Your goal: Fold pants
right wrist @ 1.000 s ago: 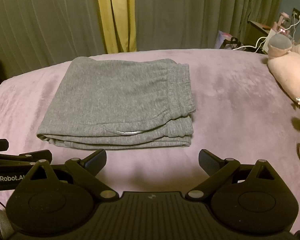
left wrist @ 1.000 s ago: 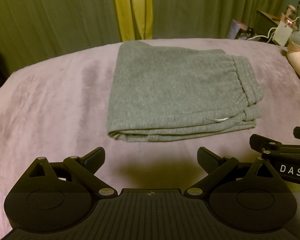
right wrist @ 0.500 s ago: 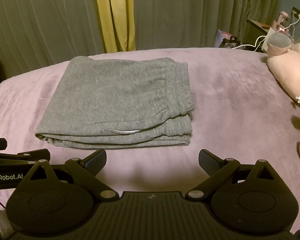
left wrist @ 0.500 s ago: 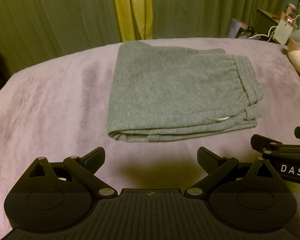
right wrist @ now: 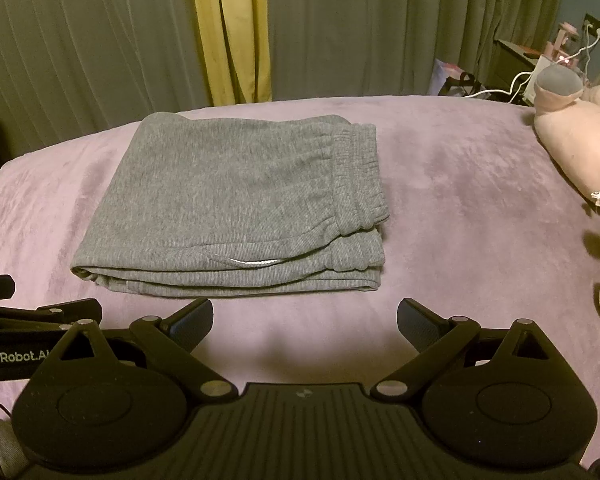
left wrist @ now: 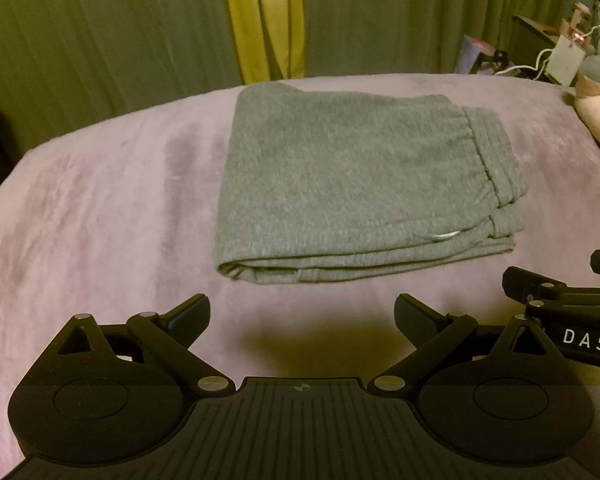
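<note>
Grey sweatpants (left wrist: 352, 184) lie folded into a flat rectangle on the purple bedspread (left wrist: 100, 208), waistband to the right, folded edge to the left. They also show in the right wrist view (right wrist: 236, 204). My left gripper (left wrist: 302, 316) is open and empty, held above the bed just in front of the pants' near edge. My right gripper (right wrist: 305, 320) is open and empty, also just in front of the near edge. Neither touches the pants. The right gripper shows at the right edge of the left wrist view (left wrist: 560, 300).
A pink plush toy (right wrist: 580, 148) lies on the bed (right wrist: 460, 208) at the right. Green and yellow curtains (right wrist: 228, 32) hang behind the bed. A nightstand with cables and chargers (right wrist: 540, 68) stands at the back right.
Both grippers have drifted very slightly; the pants sit a touch higher and further left in each view. The pants have not moved on the bed. Both grippers stay open.
</note>
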